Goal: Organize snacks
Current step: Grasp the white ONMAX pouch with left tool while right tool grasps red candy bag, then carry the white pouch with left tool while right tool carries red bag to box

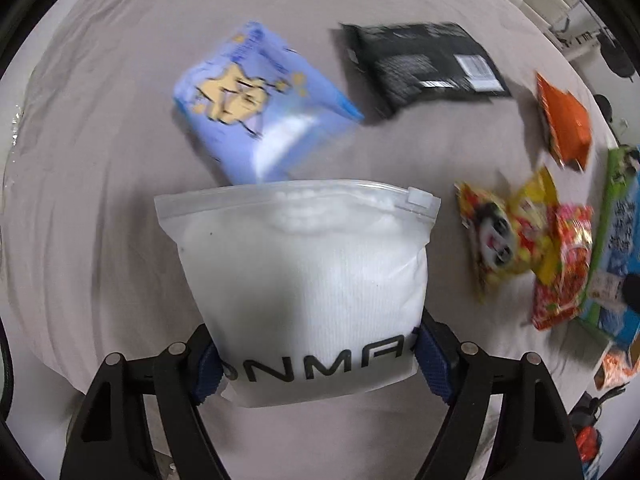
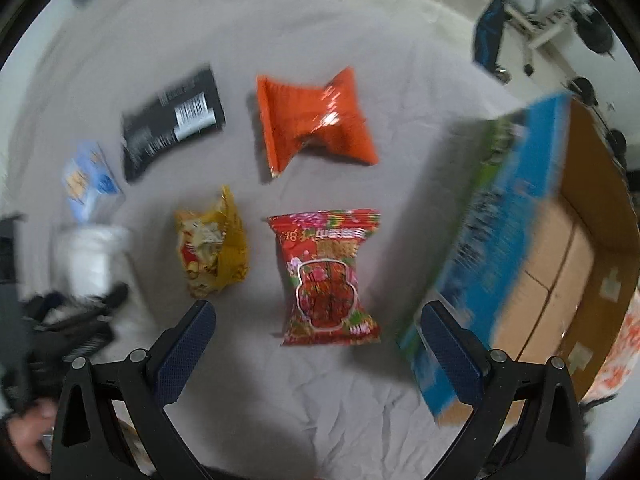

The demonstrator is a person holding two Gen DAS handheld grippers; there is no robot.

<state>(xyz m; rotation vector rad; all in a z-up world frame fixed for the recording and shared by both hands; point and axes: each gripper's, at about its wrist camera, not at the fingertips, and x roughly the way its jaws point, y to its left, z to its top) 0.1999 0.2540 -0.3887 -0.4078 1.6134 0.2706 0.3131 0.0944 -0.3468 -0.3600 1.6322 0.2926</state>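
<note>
My left gripper is shut on a white zip-lock bag with black lettering, held above the grey sheet. Beyond it lie a light blue snack pack and a black packet. My right gripper is open above the sheet, with a red snack pack lying between and just ahead of its fingers. A yellow packet and an orange packet lie farther out. The white bag shows at the left of the right wrist view.
An open cardboard box with a blue and green printed outside stands at the right. The same box shows at the right edge of the left wrist view. A hand is at the lower left. Office chairs stand beyond the bed.
</note>
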